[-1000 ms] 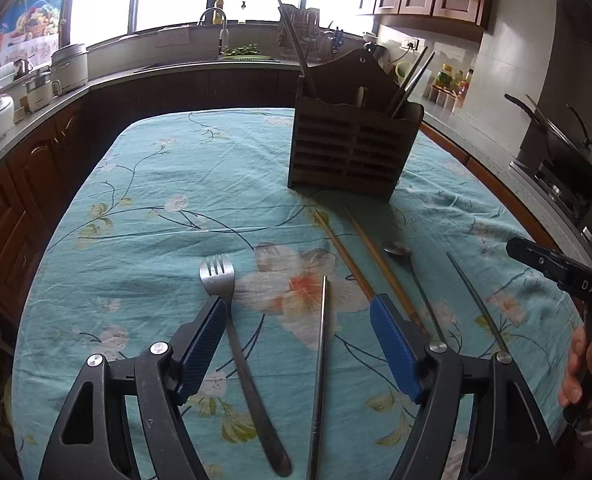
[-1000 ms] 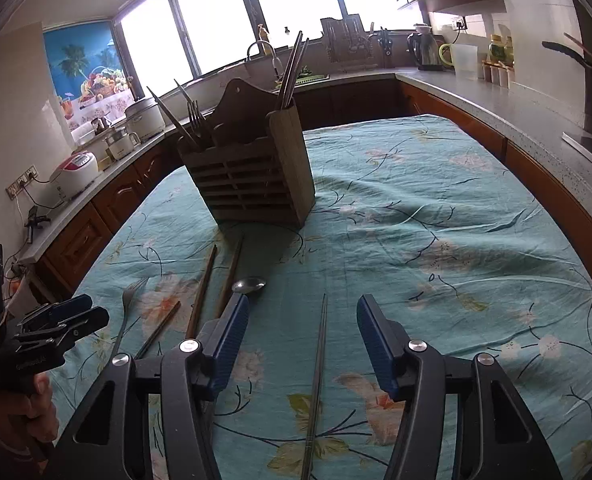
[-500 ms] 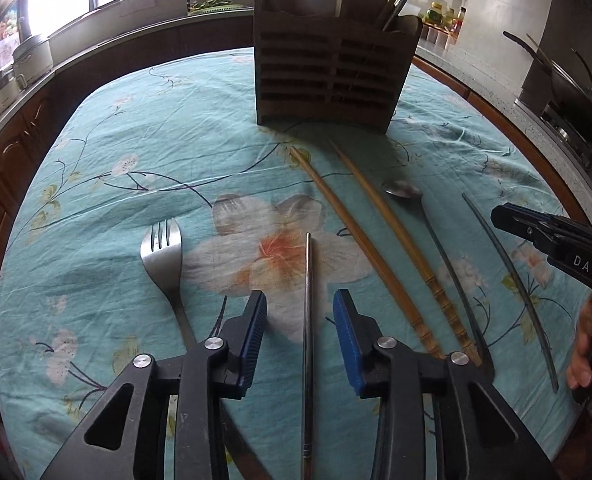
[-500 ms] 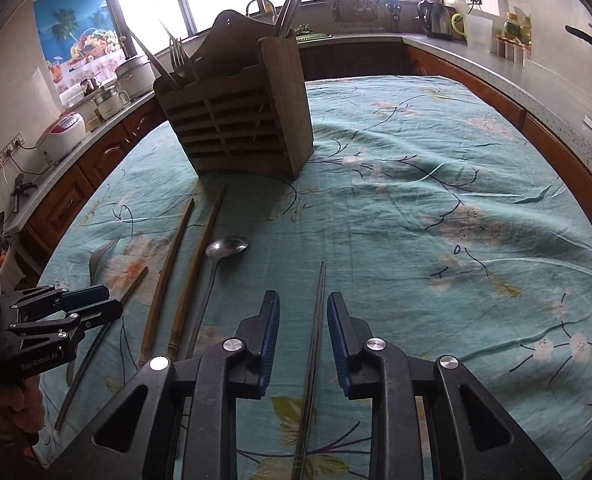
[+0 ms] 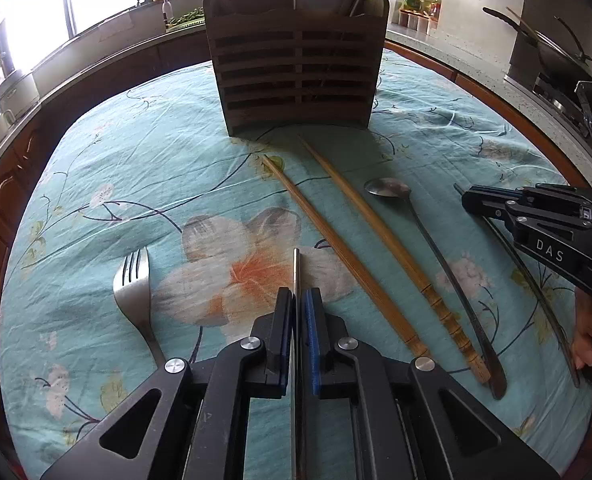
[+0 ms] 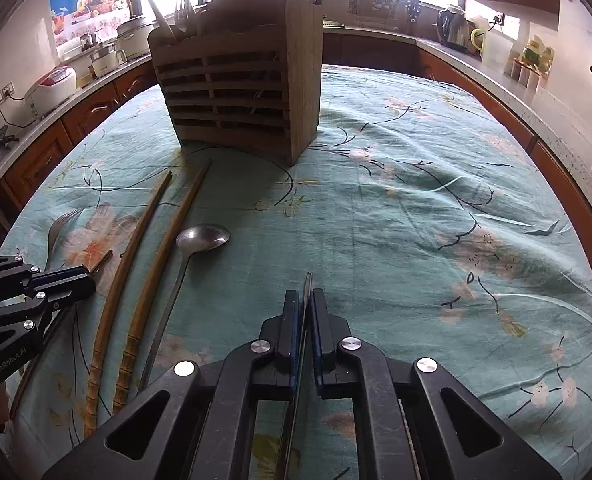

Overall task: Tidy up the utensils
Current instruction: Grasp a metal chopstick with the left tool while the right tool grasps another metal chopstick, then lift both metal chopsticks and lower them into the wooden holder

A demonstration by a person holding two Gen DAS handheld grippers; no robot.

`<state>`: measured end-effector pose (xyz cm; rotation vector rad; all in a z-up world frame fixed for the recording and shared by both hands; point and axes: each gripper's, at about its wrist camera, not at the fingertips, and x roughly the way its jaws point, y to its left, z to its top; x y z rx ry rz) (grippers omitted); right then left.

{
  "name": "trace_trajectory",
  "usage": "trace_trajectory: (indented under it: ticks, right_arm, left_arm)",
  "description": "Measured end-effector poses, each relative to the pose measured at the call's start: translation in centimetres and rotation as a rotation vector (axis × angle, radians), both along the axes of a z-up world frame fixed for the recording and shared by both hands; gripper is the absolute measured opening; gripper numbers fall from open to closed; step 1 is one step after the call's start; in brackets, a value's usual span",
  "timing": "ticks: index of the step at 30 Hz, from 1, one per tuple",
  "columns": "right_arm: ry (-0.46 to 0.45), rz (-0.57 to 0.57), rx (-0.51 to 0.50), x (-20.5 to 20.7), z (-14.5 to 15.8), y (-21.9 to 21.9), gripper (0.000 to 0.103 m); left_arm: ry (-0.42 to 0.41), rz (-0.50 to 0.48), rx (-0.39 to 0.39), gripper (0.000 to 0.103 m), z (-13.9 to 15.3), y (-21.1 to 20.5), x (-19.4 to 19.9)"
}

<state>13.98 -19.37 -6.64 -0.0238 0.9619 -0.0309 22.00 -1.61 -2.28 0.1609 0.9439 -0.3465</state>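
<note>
My left gripper (image 5: 297, 294) is shut on a metal chopstick (image 5: 296, 270) lying on the tablecloth; its tip pokes out ahead of the blue pads. My right gripper (image 6: 304, 296) is shut on a second metal chopstick (image 6: 307, 282), also low over the cloth. The slatted wooden utensil holder (image 5: 296, 76) stands upright at the far middle, with several utensils in it; it also shows in the right wrist view (image 6: 239, 92). Two bamboo chopsticks (image 5: 348, 248), a spoon (image 5: 388, 190) and a fork (image 5: 133, 284) lie on the cloth between the grippers.
The table (image 6: 436, 184) has a teal floral cloth. Counters curve around it, with rice cookers (image 6: 53, 84) on the left, a kettle (image 6: 454, 32) and jars at the right, and a wok (image 5: 552, 48) on the stove.
Both grippers have come down and forward over their metal chopsticks and closed from wide open to shut on them.
</note>
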Motion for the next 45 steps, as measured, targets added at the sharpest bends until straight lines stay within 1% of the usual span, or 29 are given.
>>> trace_trajectory:
  ticks: [2, 4, 6, 8, 10, 14, 21, 25, 28, 31, 38, 45]
  right_arm:
    - [-0.001, -0.011, 0.034, 0.0, 0.1, -0.4, 0.006]
    - [-0.003, -0.017, 0.097, -0.1, 0.4, -0.9, 0.005]
    - [-0.022, -0.016, 0.125, -0.5, 1.1, -0.9, 0.005]
    - [-0.047, -0.011, 0.151, -1.0, 2.1, -0.8, 0.004]
    - [-0.077, -0.007, 0.18, -1.4, 3.4, -0.8, 0.004]
    - [-0.148, 0.001, 0.202, -2.2, 6.2, -0.5, 0.004]
    - [-0.274, 0.008, 0.205, -3.7, 11.2, -0.5, 0.004]
    - [-0.326, 0.012, 0.215, -4.2, 13.3, -0.5, 0.004]
    - [-0.352, 0.017, 0.211, -4.5, 14.2, -0.3, 0.004]
    - [-0.366, 0.024, 0.209, -4.6, 14.7, 0.0, 0.004]
    - [-0.39, 0.031, 0.211, -5.0, 15.4, 0.2, 0.004]
    - [-0.414, 0.035, 0.21, -5.4, 16.0, 0.4, 0.004]
  left_arm:
    - [0.004, 0.004, -0.018, 0.003, 0.0, 0.3, 0.1]
    - [0.018, 0.009, -0.045, 0.003, 0.2, 0.8, 0.2]
    - [0.034, 0.014, -0.088, 0.002, 0.5, 1.5, 0.2]
    - [0.027, 0.02, -0.119, 0.002, 1.1, 2.3, 0.0]
    - [0.008, 0.027, -0.152, 0.002, 2.1, 3.1, -0.3]
    - [-0.042, 0.035, -0.211, 0.002, 4.7, 4.4, -1.4]
    - [-0.142, 0.036, -0.289, 0.002, 8.9, 6.6, -4.0]
    - [-0.174, 0.041, -0.354, 0.002, 10.5, 8.2, -4.9]
    - [-0.197, 0.05, -0.367, 0.002, 11.3, 9.0, -5.6]
    - [-0.208, 0.055, -0.373, 0.002, 11.4, 9.4, -6.1]
    - [-0.196, 0.07, -0.391, 0.003, 11.4, 9.6, -6.2]
    - [-0.21, 0.073, -0.394, 0.003, 11.6, 9.5, -6.1]
